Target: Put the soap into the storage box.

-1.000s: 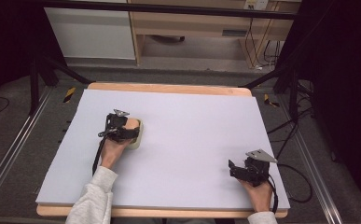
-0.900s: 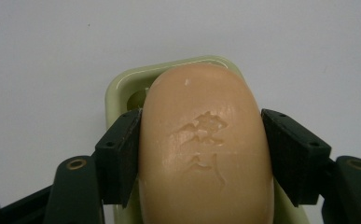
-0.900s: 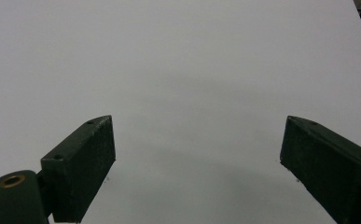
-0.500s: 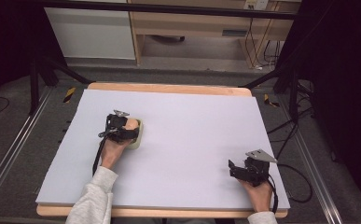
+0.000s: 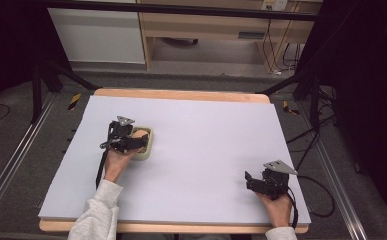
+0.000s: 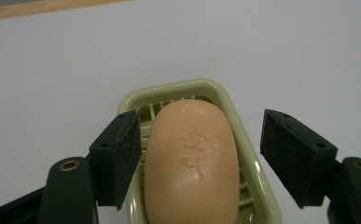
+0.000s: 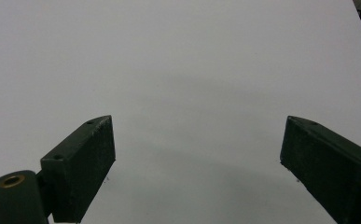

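Soap bar (image 6: pixel 192 161) sits in the pale green soap dish (image 6: pixel 225 95) on the table's (image 5: pixel 206 130) left half, and the left gripper (image 6: pixel 199 158) straddles it — jaws have just been opening, pads now clear of both sides, so it looks like a release, not a grab. The left gripper view shows those gaps and the bar's stamp; in the high view the gripper covers most of the bar. Right gripper (image 5: pixel 253 181) is parked near the front right edge — jaws wide, nothing between them.
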A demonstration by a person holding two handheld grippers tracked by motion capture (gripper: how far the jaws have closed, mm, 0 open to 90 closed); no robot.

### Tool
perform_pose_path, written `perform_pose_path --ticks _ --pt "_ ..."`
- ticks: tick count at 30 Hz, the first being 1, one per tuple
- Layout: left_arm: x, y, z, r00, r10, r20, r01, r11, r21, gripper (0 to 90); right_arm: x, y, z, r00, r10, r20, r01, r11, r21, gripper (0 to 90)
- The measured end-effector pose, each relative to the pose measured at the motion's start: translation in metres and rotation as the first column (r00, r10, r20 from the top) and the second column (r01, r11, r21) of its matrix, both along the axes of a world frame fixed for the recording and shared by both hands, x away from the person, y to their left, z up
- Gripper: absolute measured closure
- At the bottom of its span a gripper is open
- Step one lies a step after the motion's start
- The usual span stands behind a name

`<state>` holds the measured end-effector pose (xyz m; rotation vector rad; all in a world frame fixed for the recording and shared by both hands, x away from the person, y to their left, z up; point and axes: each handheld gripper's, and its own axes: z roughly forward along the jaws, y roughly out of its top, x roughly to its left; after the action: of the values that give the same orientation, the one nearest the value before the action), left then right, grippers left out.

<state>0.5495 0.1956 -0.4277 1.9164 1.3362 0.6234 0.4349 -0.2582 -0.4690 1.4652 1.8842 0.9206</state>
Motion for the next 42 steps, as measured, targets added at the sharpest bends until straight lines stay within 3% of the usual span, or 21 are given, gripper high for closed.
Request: perform_pose_path --ticks 6,14,17,21,26,34,42 --pt "-0.020 -0.003 0.008 0.9990 -0.031 0.032 0.032 0.9993 -0.019 27.4 -0.001 0.000 0.001 1.0000 -0.001 0.003 0.001 1.000 -0.003 10.4" --pt "-0.048 0.002 0.010 0.9961 -0.059 0.065 0.058 0.9983 0.004 26.9 -0.002 -0.002 0.002 1.0000 -0.008 0.004 0.008 1.000 0.005 10.4" --pt "-0.057 0.006 0.008 0.9956 -0.061 0.070 0.063 0.9978 -0.020 26.8 -0.003 -0.003 0.002 0.9999 -0.012 0.008 0.012 1.000 0.006 10.4" --pt "-0.070 0.009 0.003 0.9939 -0.076 0.079 0.077 0.9969 -0.014 26.3 -0.004 -0.006 0.003 0.9998 -0.020 0.006 0.020 1.000 0.015 10.3" --pt "-0.084 0.018 -0.007 0.9938 -0.082 0.075 0.082 0.9966 0.006 25.8 -0.005 -0.010 0.002 0.9996 -0.029 0.002 0.029 0.999 0.017 10.3" --pt "-0.101 0.036 -0.023 0.9971 -0.051 0.056 0.048 0.9976 0.051 22.9 -0.006 -0.012 0.001 0.9991 -0.041 -0.012 0.041 0.999 -0.005 10.0" --pt "-0.112 0.051 -0.030 0.9987 -0.034 0.038 0.032 0.9985 0.045 20.7 -0.007 -0.016 -0.001 0.9980 -0.054 -0.034 0.054 0.999 0.002 9.4"
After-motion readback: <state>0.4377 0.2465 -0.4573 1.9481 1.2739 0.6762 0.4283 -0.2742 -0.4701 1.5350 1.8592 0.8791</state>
